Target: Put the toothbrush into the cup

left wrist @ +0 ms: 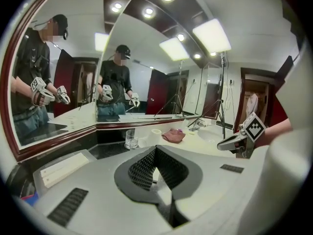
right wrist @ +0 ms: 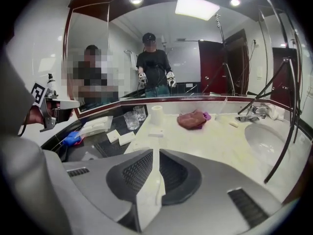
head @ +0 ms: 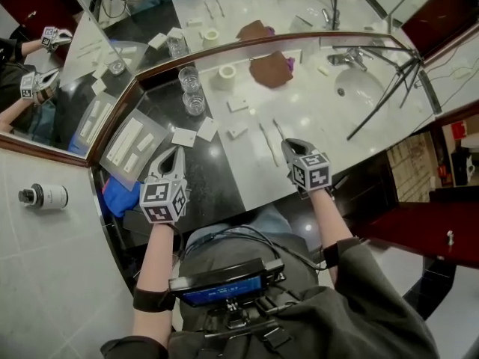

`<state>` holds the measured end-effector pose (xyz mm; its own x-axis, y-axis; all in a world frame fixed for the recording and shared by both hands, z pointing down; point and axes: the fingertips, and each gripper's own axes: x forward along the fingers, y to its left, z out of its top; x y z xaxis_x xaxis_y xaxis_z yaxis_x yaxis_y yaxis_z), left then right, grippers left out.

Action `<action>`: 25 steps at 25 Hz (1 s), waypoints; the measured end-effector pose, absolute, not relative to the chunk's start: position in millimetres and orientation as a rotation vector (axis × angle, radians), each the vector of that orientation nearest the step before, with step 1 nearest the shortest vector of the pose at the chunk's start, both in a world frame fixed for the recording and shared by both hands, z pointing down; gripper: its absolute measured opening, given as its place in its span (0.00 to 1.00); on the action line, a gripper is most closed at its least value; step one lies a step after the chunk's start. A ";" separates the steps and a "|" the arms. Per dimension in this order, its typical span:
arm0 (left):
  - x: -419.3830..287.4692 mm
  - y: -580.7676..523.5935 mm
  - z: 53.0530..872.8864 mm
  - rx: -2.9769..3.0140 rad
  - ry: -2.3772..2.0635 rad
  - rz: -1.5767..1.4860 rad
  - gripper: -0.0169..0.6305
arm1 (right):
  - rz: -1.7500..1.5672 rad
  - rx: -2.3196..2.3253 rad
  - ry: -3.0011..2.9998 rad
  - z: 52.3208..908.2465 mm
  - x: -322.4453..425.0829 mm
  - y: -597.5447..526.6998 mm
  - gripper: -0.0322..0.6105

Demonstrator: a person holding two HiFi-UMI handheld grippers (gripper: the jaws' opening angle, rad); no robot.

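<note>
Fingers (right wrist: 139,173) of right gripper (head: 289,146): narrow gap, nothing between them, above pale worktop (head: 314,111). Left gripper (head: 178,150): fingers pressed together, empty. Toothbrush (head: 267,144): flat on worktop, 9 o'clock of right fingertips. Glass cup (head: 194,103): 10 o'clock of toothbrush, well apart.

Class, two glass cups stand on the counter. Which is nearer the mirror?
The cup level with the white roll; the other cup stands farther out.
</note>
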<state>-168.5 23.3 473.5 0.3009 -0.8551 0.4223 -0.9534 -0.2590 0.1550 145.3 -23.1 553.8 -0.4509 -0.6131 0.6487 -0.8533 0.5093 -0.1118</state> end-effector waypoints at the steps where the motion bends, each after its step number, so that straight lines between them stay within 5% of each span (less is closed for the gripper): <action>1: -165.7 22.0 475.4 2.200 -1.610 0.361 0.03 | 0.581 1.170 -2.183 561.3 149.0 -25.3 0.15; 8: -144.7 11.1 492.5 2.198 -1.543 0.397 0.03 | 0.565 1.015 -2.031 598.4 165.9 -51.2 0.25; 25: -117.3 -18.5 524.2 2.143 -1.469 0.482 0.03 | 0.622 0.791 -1.839 668.3 171.3 -103.3 0.25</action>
